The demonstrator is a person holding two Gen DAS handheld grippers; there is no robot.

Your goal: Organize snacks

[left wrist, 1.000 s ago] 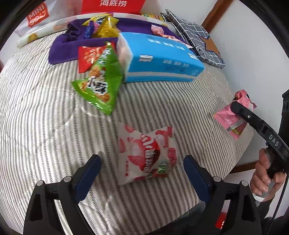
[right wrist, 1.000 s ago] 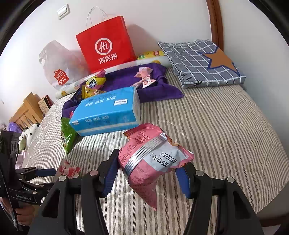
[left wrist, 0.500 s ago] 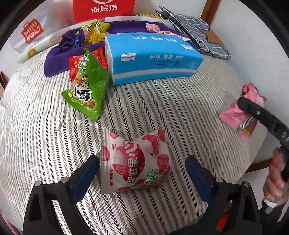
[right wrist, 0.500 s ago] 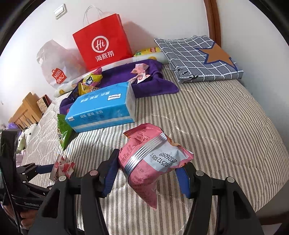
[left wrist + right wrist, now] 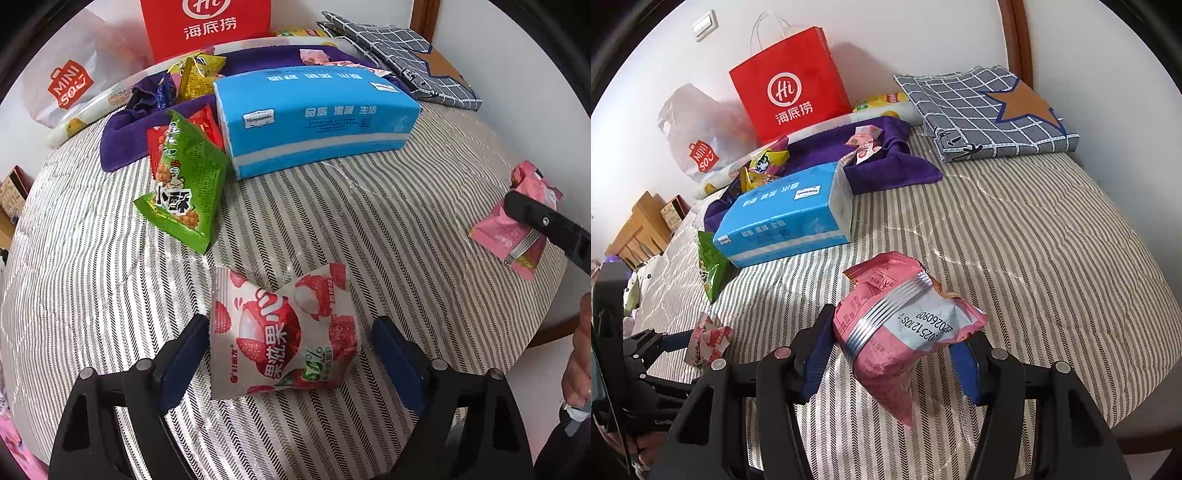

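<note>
The striped bedspread (image 5: 406, 229) fills most of both views and serves as the sorting surface. Across the upper part of the left wrist view, a purple cloth (image 5: 122, 147) lies spread with several small packets on it, likely the collecting spot for the snacks. Just in front of it sits a long blue tissue pack (image 5: 317, 118). At the top of the frame a red paper bag (image 5: 207, 26) stands against the wall, and a folded checked blanket (image 5: 990, 110) occupies the upper right of the right wrist view.

Left of centre, a green snack bag (image 5: 184, 188) leans with its upper edge against the blue pack and a red packet behind it.

In the lower centre of the left wrist view, the lychee snack bag (image 5: 280, 332) lies flat on the bedspread between the two blue pads of the left gripper (image 5: 288, 354). The jaws are closing on it; the left pad sits at the bag's edge, while a gap shows beside the right pad, so no grip yet.

The right gripper (image 5: 890, 350) is clamped on a pink snack bag (image 5: 897, 325), holding it clear of the bed at the lower centre, probably waiting so both bags can go over together.
</note>
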